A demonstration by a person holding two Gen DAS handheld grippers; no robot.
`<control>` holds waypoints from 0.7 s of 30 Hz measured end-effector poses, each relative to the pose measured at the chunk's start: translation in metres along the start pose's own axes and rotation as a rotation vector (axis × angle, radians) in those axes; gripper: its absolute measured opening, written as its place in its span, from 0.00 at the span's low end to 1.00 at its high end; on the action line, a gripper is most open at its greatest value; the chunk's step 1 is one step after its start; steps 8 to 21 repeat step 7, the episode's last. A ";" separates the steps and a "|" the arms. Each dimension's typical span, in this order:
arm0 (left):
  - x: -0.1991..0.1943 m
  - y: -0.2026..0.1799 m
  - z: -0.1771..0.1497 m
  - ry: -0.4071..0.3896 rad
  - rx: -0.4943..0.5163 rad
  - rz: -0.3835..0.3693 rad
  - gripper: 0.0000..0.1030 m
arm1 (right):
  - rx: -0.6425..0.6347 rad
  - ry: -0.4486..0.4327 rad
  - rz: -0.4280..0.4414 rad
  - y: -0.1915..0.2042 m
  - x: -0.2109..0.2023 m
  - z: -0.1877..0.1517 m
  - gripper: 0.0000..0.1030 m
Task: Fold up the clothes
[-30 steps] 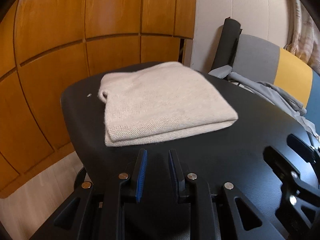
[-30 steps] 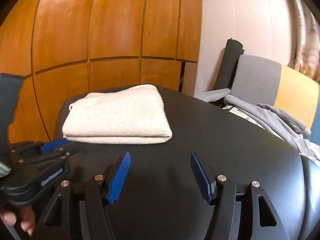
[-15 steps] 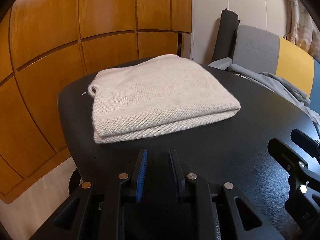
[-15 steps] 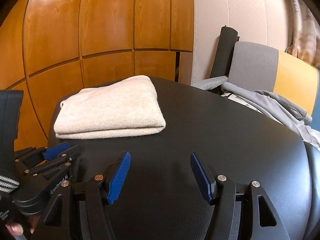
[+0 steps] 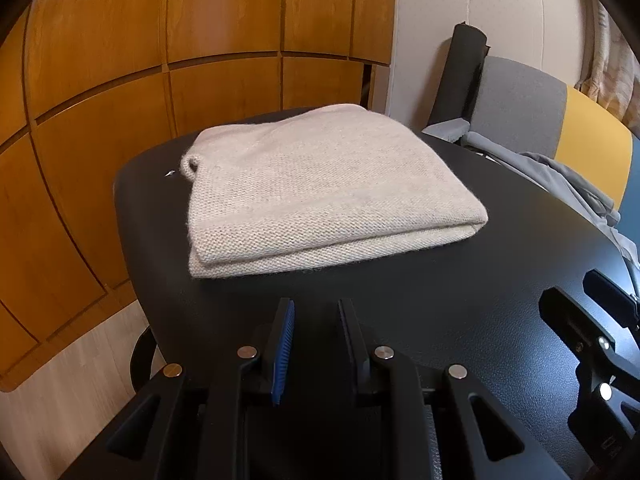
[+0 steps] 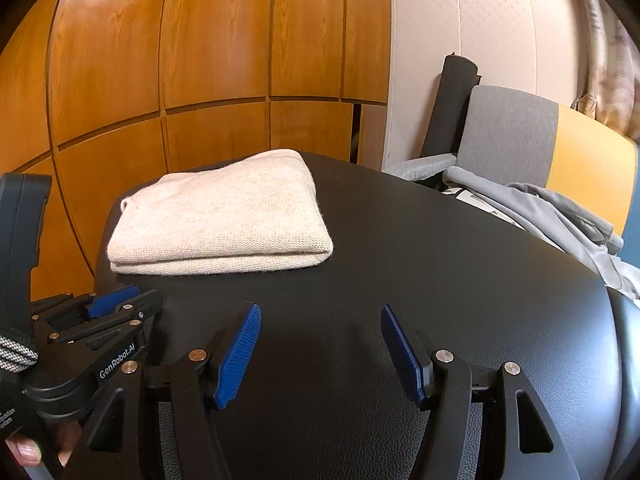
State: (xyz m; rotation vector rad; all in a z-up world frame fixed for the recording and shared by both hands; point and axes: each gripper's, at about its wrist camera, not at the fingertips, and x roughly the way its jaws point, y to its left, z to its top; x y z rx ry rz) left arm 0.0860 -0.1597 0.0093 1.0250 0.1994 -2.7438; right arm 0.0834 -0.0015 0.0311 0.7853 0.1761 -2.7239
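Observation:
A beige knit sweater (image 5: 320,192) lies folded in a neat rectangle on the far left part of the black table (image 5: 460,288); it also shows in the right wrist view (image 6: 224,216). My left gripper (image 5: 316,312) sits just short of the sweater's near edge, its jaws a narrow gap apart and empty. My right gripper (image 6: 320,320) is open and empty above bare table (image 6: 440,264), to the right of the sweater. The left gripper also shows at the lower left in the right wrist view (image 6: 116,304).
Grey clothes (image 6: 560,216) lie piled at the table's right edge, against a grey and yellow chair (image 6: 532,144). Wooden wall panels (image 5: 160,60) stand behind the table. The table's left edge drops to a pale floor (image 5: 60,392).
Both grippers have drifted slightly; the sweater sits a little nearer and more central in the left view. Neither jaw has changed its opening.

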 end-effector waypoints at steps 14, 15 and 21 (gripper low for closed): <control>-0.003 0.007 0.003 -0.049 -0.033 0.012 0.21 | 0.000 0.003 0.000 0.000 0.000 0.000 0.63; -0.003 0.007 0.003 -0.049 -0.033 0.012 0.21 | 0.000 0.003 0.000 0.000 0.000 0.000 0.63; -0.003 0.007 0.003 -0.049 -0.033 0.012 0.21 | 0.000 0.003 0.000 0.000 0.000 0.000 0.63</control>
